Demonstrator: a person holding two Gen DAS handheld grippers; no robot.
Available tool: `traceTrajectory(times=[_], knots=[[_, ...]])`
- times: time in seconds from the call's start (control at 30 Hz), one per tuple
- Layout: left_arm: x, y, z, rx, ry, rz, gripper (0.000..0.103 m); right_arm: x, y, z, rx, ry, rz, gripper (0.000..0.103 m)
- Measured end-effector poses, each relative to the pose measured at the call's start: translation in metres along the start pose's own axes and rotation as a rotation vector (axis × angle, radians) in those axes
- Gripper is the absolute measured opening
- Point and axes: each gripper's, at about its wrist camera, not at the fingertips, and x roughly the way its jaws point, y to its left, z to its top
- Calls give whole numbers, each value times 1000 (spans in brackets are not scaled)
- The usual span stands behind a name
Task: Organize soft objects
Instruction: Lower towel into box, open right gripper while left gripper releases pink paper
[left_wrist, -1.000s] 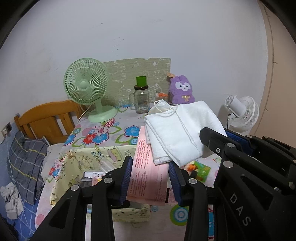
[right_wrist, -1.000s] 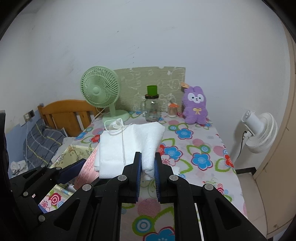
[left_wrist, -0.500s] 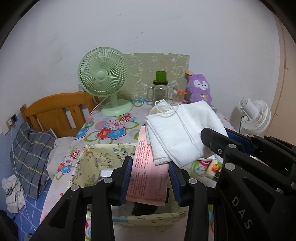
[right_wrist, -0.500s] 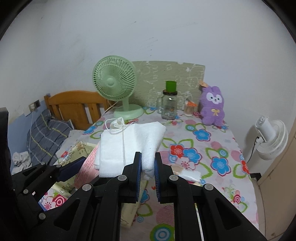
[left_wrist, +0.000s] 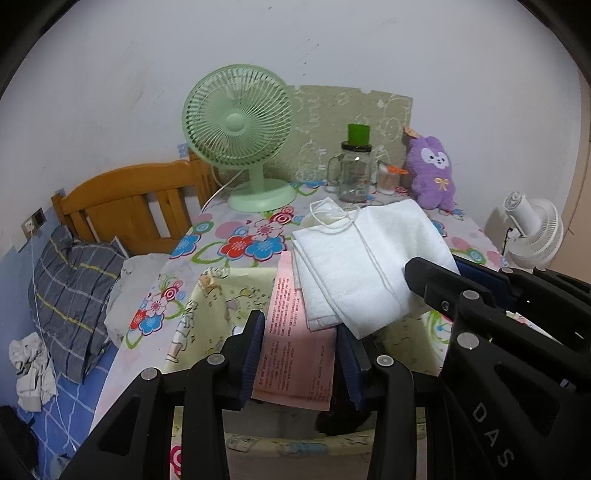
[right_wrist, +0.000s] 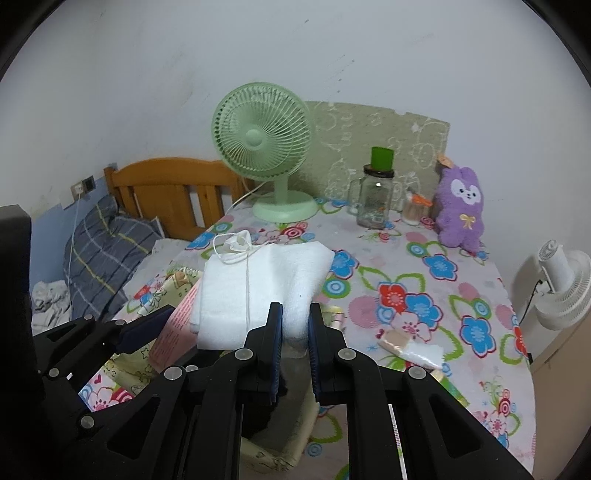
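Note:
My right gripper (right_wrist: 295, 328) is shut on the near edge of a folded white towel (right_wrist: 258, 284), held in the air above a yellow patterned fabric box (left_wrist: 214, 306). A white face mask (right_wrist: 236, 242) with loops lies on the towel's far end. My left gripper (left_wrist: 300, 338) holds a pink printed sheet (left_wrist: 295, 343) between its pads, under the towel (left_wrist: 362, 258). The right gripper's fingers (left_wrist: 461, 291) show at the right of the left wrist view. A purple plush rabbit (right_wrist: 460, 206) sits at the back of the flowered table (right_wrist: 424, 295).
A green desk fan (right_wrist: 262, 147), a glass jar with a green lid (right_wrist: 375, 199) and a small cup (right_wrist: 413, 210) stand at the table's back. A small packet (right_wrist: 410, 349) lies at right. A wooden bed with a plaid pillow (left_wrist: 74, 288) is at left, a white fan (right_wrist: 561, 288) at right.
Both grippers have carried the towel and pink sheet back and to the left, so they now hang over the yellow fabric box. The grips have not changed.

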Motion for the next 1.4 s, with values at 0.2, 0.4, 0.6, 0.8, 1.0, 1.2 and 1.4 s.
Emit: traceTrajectory(times=[0.2, 0.4, 0.6, 0.8, 1.0, 1.2, 1.4], knots=[[13, 16, -5, -17, 27, 20, 40, 17, 14, -1, -18, 31, 23, 15], [25, 29, -10, -37, 49, 31, 41, 31, 26, -2, -30, 57, 37, 15], [36, 39, -14, -65, 76, 32, 41, 45, 34, -3, -42, 82, 43, 15], [40, 46, -17, -84, 95, 35, 49, 58, 40, -4, -42, 112, 46, 16], [38, 48, -18, -93, 107, -2, 61, 67, 43, -4, -30, 131, 60, 15], [34, 45, -18, -90, 102, -27, 75, 73, 41, -4, -17, 152, 86, 30], [29, 39, -18, -78, 84, -18, 87, 68, 37, -6, 8, 135, 97, 81]])
